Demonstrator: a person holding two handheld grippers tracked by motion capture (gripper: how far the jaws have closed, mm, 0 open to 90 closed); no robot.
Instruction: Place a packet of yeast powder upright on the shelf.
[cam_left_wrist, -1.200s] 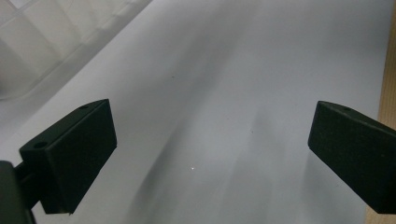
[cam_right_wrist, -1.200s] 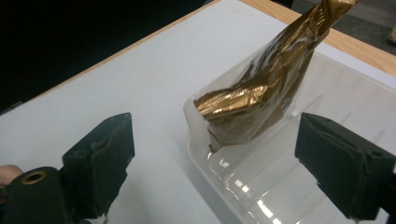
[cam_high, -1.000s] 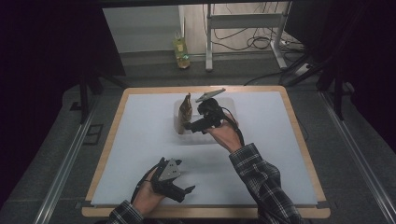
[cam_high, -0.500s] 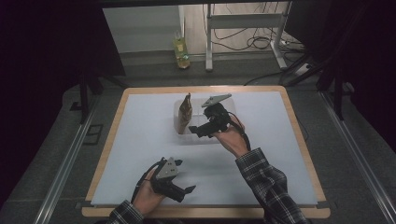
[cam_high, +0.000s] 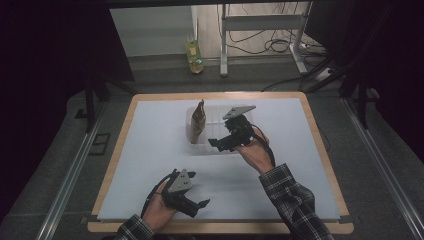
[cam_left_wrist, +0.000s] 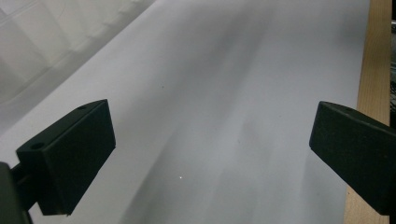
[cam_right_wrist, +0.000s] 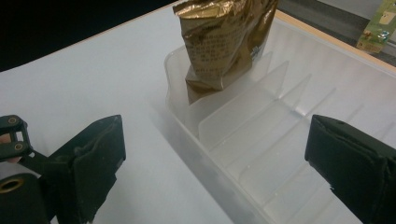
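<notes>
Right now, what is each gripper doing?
Left gripper: open, holding nothing.
Right gripper: open, empty, beside the gold pouch in the clear organizer.

Green bottle (cam_high: 195, 50) on the floor beyond the table (cam_high: 310, 117), cables (cam_high: 272, 42) nearby.

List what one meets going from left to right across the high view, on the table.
Left gripper with grey three-cornered plate → gold foil pouch standing in the clear plastic divided bin → right gripper, black, over the bin's near edge.
</notes>
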